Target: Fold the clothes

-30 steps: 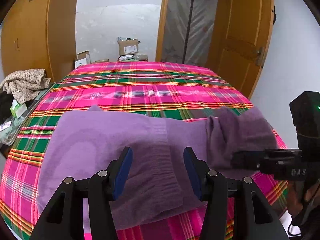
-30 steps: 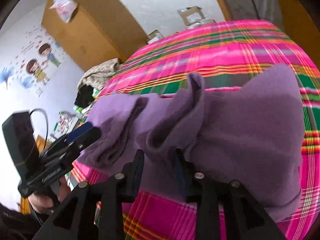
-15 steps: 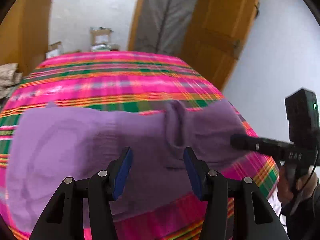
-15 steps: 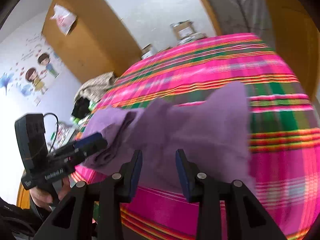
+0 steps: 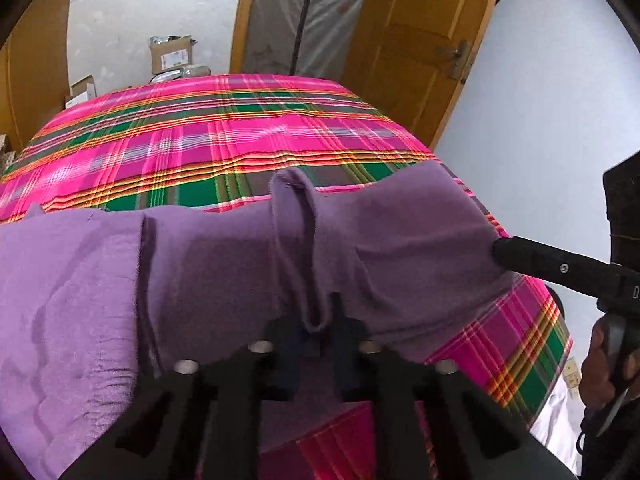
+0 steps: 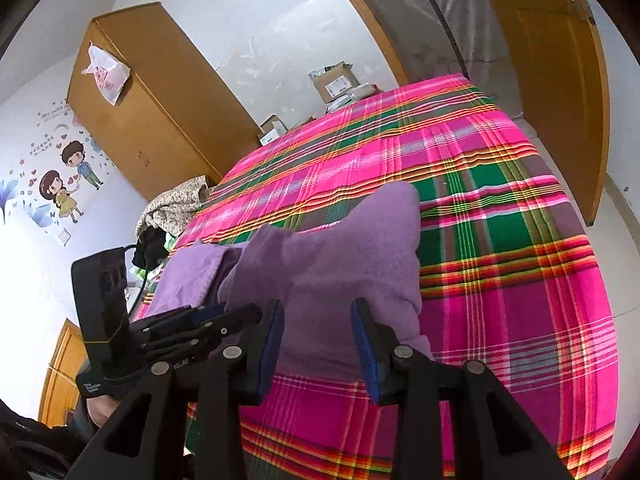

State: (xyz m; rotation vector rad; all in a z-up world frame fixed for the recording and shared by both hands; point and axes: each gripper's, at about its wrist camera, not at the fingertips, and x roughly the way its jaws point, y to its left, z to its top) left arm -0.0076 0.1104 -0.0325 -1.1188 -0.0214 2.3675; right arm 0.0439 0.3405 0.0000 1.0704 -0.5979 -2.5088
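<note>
Garment [image 5: 224, 264] lies across the near edge of the bed [image 5: 224, 128], w/ one part folded over the rest. Left gripper [image 5: 316, 332] sits at the garment's near side, mid-way along, w/ a cloth ridge between its fingers. Right gripper [image 6: 316, 340] is over the garment's right end. Boxes [image 5: 170, 54] sit behind the bed's far edge, wardrobe [image 6: 152, 112] to the bed's left, door [image 5: 416, 40] at far right. Clothes pile [image 6: 172, 204] lies by the bed's left side, in front of the wardrobe.
</note>
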